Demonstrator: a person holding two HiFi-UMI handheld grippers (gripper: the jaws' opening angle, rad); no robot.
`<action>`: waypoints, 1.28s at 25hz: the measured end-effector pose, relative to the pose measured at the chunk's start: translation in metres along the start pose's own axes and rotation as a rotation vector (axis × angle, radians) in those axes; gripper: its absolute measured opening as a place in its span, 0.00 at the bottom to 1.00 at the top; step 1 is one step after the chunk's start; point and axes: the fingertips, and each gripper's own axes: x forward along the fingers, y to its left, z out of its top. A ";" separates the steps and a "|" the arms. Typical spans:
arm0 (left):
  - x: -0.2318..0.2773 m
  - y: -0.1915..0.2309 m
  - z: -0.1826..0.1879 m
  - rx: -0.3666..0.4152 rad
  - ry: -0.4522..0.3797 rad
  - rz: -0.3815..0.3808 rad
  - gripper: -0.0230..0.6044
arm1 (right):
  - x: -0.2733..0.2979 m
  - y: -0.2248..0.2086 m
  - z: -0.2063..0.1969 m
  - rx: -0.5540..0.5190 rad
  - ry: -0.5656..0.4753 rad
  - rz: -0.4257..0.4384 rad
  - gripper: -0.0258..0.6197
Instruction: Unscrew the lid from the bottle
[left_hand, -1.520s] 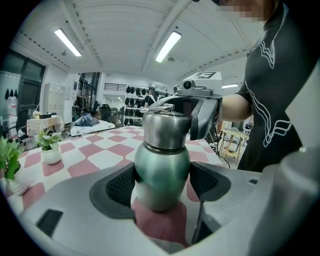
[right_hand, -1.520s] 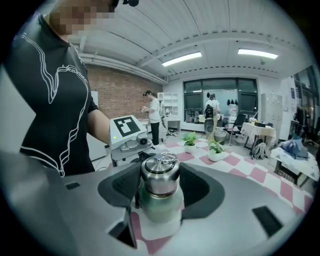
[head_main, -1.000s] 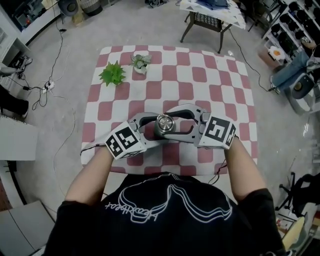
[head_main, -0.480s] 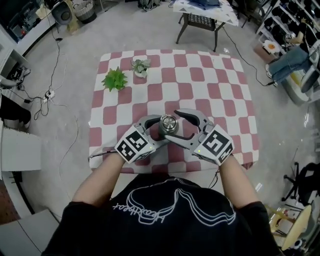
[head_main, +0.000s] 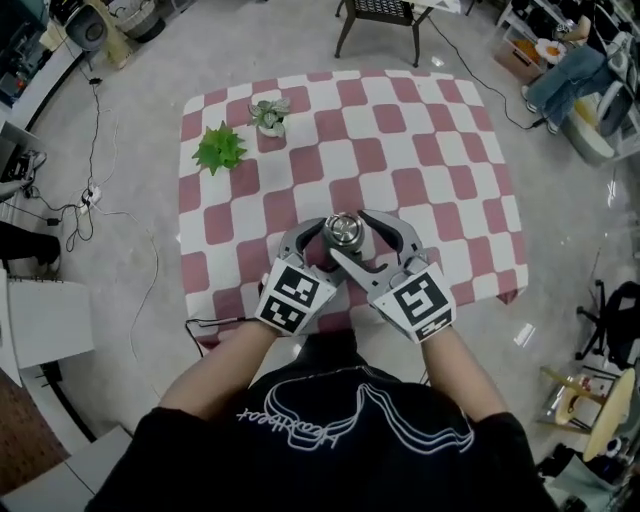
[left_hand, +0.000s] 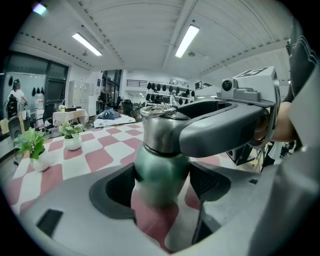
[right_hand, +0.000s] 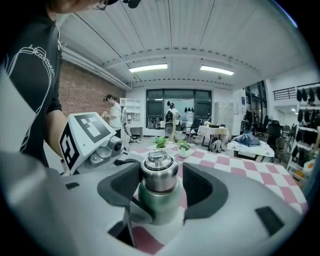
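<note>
The bottle (left_hand: 159, 167) is clamped by its green body between the 2 jaws of the left gripper (head_main: 322, 246), both pressed against it. Its steel lid (right_hand: 159, 171) stands between the 2 closing jaws of the right gripper (head_main: 352, 236); a slight gap is seen at 1 jaw.

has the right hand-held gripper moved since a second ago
Yes. The right hand-held gripper swung back toward the tablecloth's near edge; its jaws are closing with the lid between them.
</note>
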 end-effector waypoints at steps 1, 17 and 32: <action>0.000 0.000 0.000 -0.005 0.000 0.006 0.59 | 0.001 0.000 0.000 -0.003 -0.001 -0.010 0.43; 0.001 0.000 -0.002 0.069 0.039 -0.101 0.59 | 0.002 0.000 -0.002 -0.035 0.038 0.086 0.41; 0.002 0.000 0.000 0.298 0.088 -0.468 0.59 | 0.005 0.001 -0.002 -0.174 0.135 0.450 0.41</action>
